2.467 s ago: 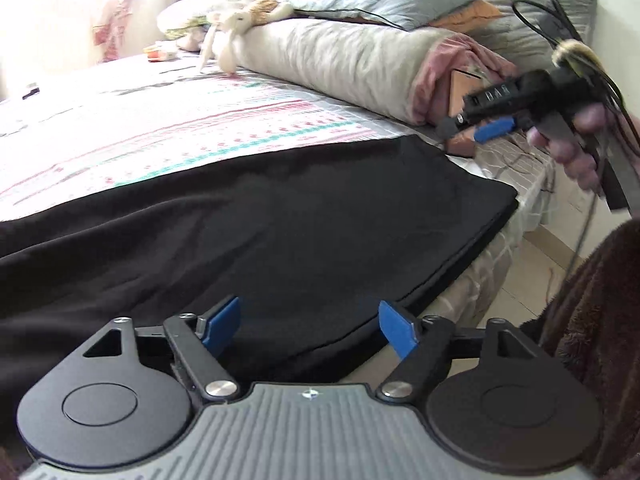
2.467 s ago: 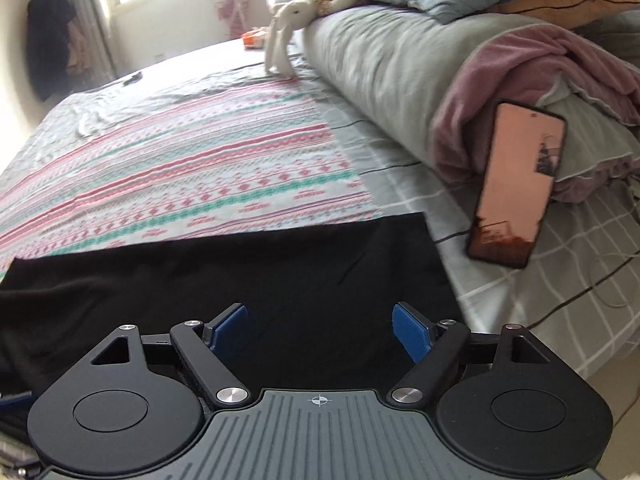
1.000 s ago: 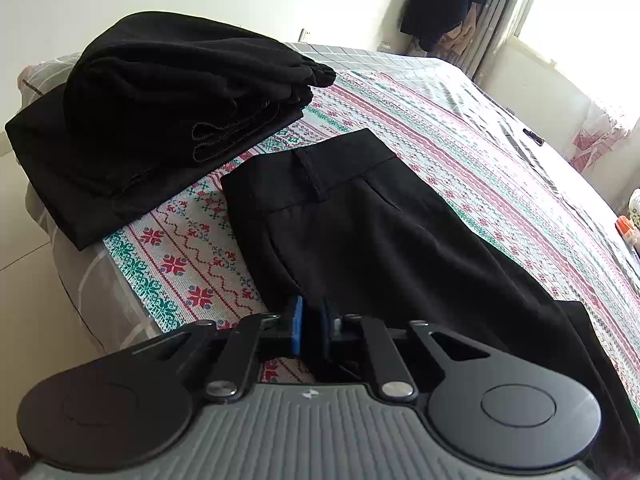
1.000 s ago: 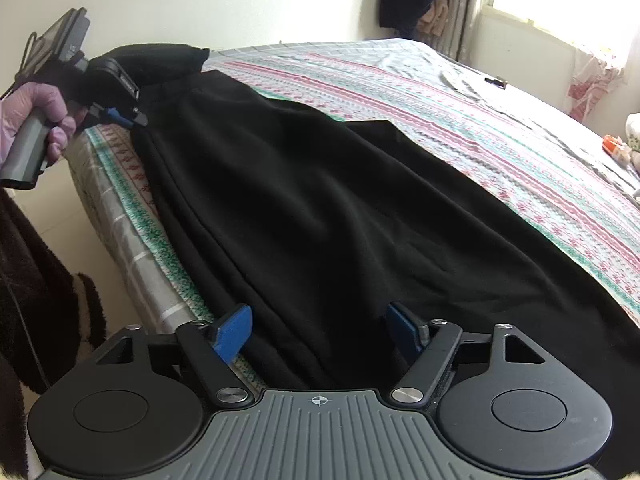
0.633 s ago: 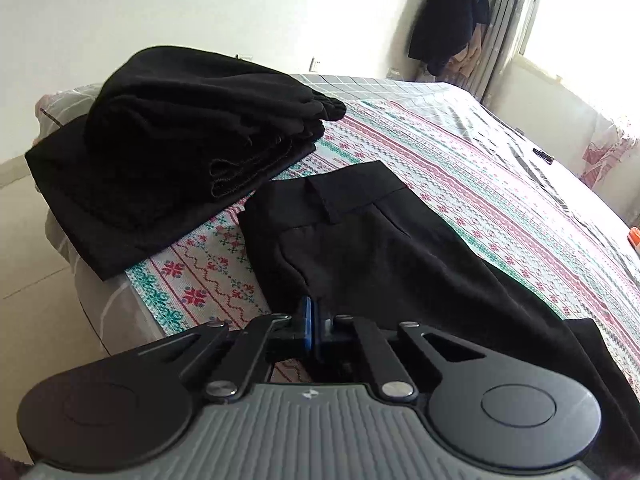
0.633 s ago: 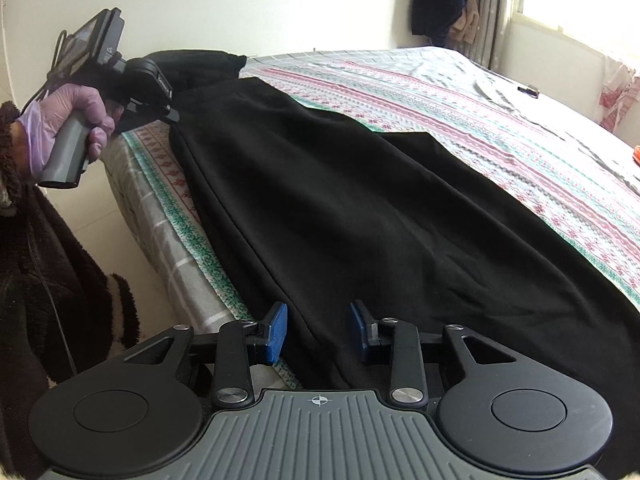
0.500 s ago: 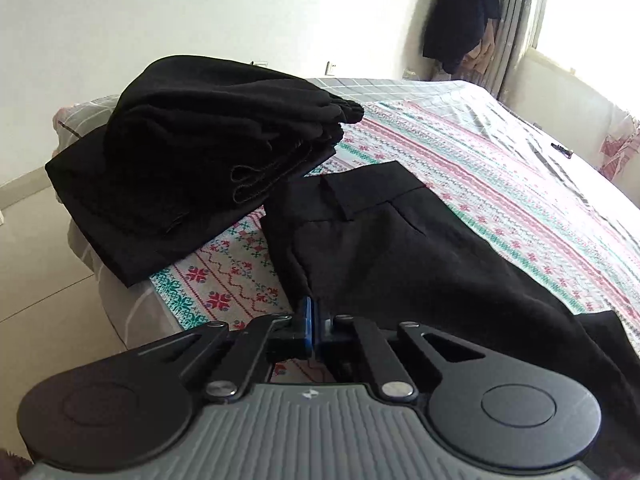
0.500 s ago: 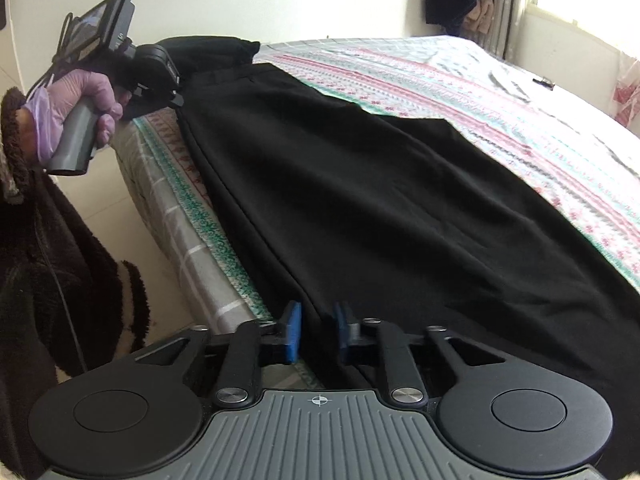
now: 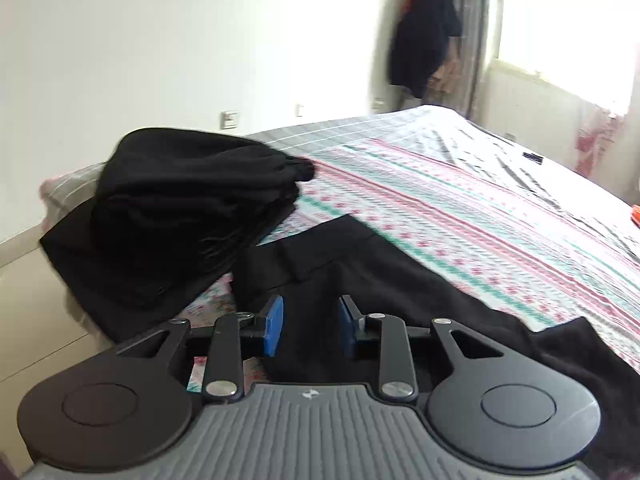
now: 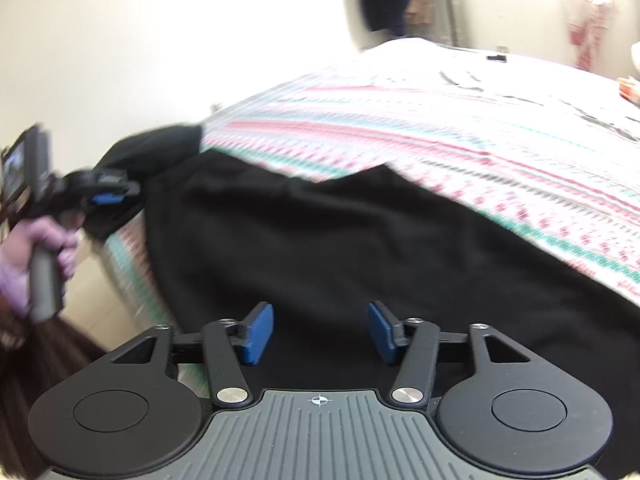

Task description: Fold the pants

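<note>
Two grippers, both with jaws spread and holding nothing.

Left gripper (image 9: 308,326): low over the waist end of the pants (image 9: 384,280), blue pads apart with black cloth between and beneath them; whether the pads touch the cloth cannot be told. Seen again at the far left of the right wrist view, in a gloved hand (image 10: 24,256).

Right gripper (image 10: 316,332): over the near edge of the pants further along the leg, jaws wider apart than the left pair.

Pants: black, laid lengthwise along the near side of the bed (image 9: 480,184), on the patterned sheet (image 9: 460,216). Waistband toward the left, just beside a stack of folded black clothes (image 9: 188,204) at the bed's corner; legs run off to the right. A loose flap shows at the far edge, right of centre.

Other items: dark garment (image 9: 424,56) hanging by the curtain, far wall; small dark object (image 9: 532,157) on the far sheet.

Step in hand, as judged: taking hold of the near long edge for a lengthwise fold. Advice: pinch all layers of the edge at both points, close both pairs before lifting, raise evenly, keep the cloth taut between grippers, and carry it across without dragging the stack.
</note>
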Demonstrator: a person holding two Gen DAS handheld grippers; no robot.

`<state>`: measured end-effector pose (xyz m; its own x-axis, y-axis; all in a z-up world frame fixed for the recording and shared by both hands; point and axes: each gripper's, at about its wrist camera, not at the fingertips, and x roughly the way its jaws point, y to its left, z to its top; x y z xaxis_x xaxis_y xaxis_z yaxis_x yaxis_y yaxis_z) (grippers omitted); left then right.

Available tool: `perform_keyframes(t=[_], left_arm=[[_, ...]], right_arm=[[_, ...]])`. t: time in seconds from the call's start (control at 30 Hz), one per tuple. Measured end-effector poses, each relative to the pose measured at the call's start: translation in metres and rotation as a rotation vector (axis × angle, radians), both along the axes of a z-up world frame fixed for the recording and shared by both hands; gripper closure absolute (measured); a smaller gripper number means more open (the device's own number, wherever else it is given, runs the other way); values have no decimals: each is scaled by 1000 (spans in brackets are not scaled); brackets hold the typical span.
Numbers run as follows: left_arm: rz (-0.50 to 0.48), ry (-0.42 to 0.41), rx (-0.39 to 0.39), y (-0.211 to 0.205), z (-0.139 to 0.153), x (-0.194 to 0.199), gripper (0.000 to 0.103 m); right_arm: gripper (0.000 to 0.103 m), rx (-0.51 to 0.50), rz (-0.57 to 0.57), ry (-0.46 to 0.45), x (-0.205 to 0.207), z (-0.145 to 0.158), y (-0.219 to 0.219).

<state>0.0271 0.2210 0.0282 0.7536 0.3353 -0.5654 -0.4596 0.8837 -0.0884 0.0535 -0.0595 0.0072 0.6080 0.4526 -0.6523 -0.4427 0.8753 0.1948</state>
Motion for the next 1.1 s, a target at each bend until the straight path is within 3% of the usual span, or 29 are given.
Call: perform_keyframes(t=[0.13,0.33,0.5,0.67,0.83,1.0,1.03,1.07,1.1], left_arm=[[-261,50,-69,-24,2,48,49],[-510,41,-88,-44,-28,96,49],[-550,16,-173,-35,-50,114,49],[-551,1,-185,-23,-74,122,49],[-548,-38,-248,-12,-76,117,49],[-548,-47,-269,-10,-75,116,49],[-547,-48,-273,-8,-76,116,49],[-546,-51,-279,-7,-76,116,49],[-546,-53,-285,-6,-76,116,49]], right_arm=[[44,42,-101,18,47,4,-8],[37,98,-226,33,110,-3,1],[34,89,-285,50,156,-17,18],[31,104,-312,72,200,-33,35],[32,78,-304,92,223,-56,49],[63,61,-246,56,219,-66,58],[85,61,-224,57,218,-67,60],[97,71,-209,42,216,-66,62],[100,56,-211,8,212,-63,66]])
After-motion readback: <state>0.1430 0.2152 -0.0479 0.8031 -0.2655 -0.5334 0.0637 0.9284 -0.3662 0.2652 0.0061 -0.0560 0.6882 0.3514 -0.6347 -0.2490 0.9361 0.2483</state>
